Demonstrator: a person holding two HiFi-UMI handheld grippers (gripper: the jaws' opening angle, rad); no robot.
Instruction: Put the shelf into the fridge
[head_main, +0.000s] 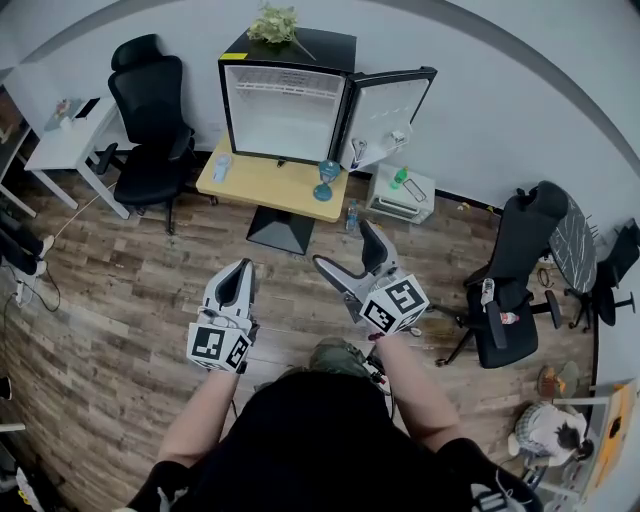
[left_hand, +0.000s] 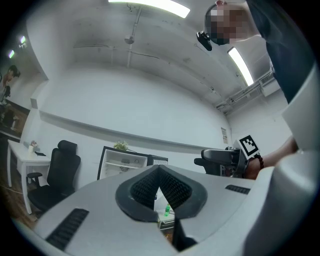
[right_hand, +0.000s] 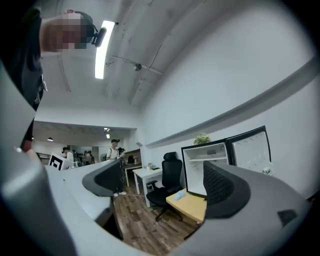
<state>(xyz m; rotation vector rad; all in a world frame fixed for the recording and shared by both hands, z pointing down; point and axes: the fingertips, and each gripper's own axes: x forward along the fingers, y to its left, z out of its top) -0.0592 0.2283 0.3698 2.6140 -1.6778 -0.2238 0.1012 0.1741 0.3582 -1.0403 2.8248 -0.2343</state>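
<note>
The black mini fridge (head_main: 286, 104) stands on a low yellow table (head_main: 262, 184) with its door (head_main: 386, 112) swung open to the right. A white wire shelf (head_main: 285, 88) lies across the upper part of its white inside. Both grippers are held over the wooden floor, well short of the table. My left gripper (head_main: 238, 283) is shut with nothing in it; its pads (left_hand: 170, 189) meet. My right gripper (head_main: 345, 247) stands wide open and empty. The fridge (right_hand: 206, 169) shows between its fingers, far off.
A black office chair (head_main: 150, 120) and a white desk (head_main: 62, 138) stand left of the table. A blue object (head_main: 325, 184) and a bottle (head_main: 221, 167) lie on the table. A white box (head_main: 401, 194) sits on the floor at its right, another black chair (head_main: 518, 262) farther right.
</note>
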